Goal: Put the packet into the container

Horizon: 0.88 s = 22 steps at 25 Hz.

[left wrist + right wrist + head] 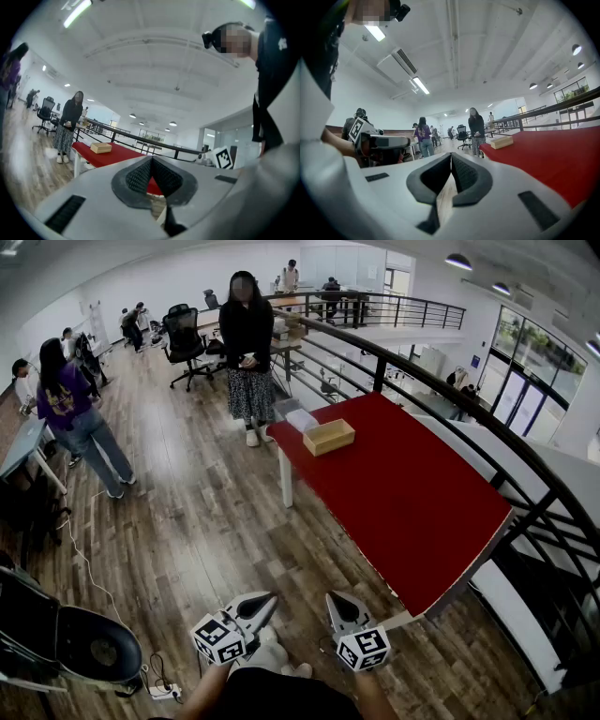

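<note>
A long red worktop [394, 484] runs beside a black railing [422, 381] above a wooden floor [187, 521]. A person in a dark top [247, 352] stands just off the worktop's far end. On that far end sits an open wooden box [329, 437], with the white packet [302, 420] lying just beside it, toward the worktop's far edge. Both tools hang off the worktop's near corner, well apart from box and packet. The left gripper [265, 599] has its fingers [136, 177] pressed together on nothing. The right gripper [334, 599] likewise shows its fingers [466, 174] closed and empty.
</note>
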Tool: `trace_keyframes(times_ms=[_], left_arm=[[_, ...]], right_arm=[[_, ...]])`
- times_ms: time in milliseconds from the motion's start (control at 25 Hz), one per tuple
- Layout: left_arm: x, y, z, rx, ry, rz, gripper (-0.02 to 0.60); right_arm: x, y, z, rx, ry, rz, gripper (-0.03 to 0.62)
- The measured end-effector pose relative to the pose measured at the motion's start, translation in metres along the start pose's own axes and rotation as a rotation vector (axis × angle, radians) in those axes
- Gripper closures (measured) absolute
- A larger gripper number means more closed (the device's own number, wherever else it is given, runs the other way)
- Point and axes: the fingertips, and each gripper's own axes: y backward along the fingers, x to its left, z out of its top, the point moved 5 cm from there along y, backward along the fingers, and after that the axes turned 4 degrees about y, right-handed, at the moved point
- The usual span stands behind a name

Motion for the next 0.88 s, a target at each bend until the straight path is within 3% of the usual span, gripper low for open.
trace_keyframes(times_ms=[240,400,520,600,880], left_arm=[[0.024,0.003,0.024,-0.07,0.094,0.033,0.573],[0.042,-0.016,0.028,0.008,-0.008,0.044,0.572],[0.064,-0.042,0.023,0.108,-0.141,0.014,0.573],[0.082,-0.062,0.026,0.15,-0.189,-0.007,0.572],[0.176,-0.121,0.061,0.164,-0.178,-0.057,0.572]], right_arm=[[-0.006,-0.017,0.003,0.007,0.001,-0.007,0.572],[-0.018,-0.041,0.007,0.013,0.005,-0.009,0.572],[-0.033,-0.073,0.011,0.019,0.008,-0.003,0.572],[-0.046,-0.099,0.016,0.026,0.012,0.001,0.572],[-0.088,-0.202,0.043,0.032,0.045,-0.007,0.572]])
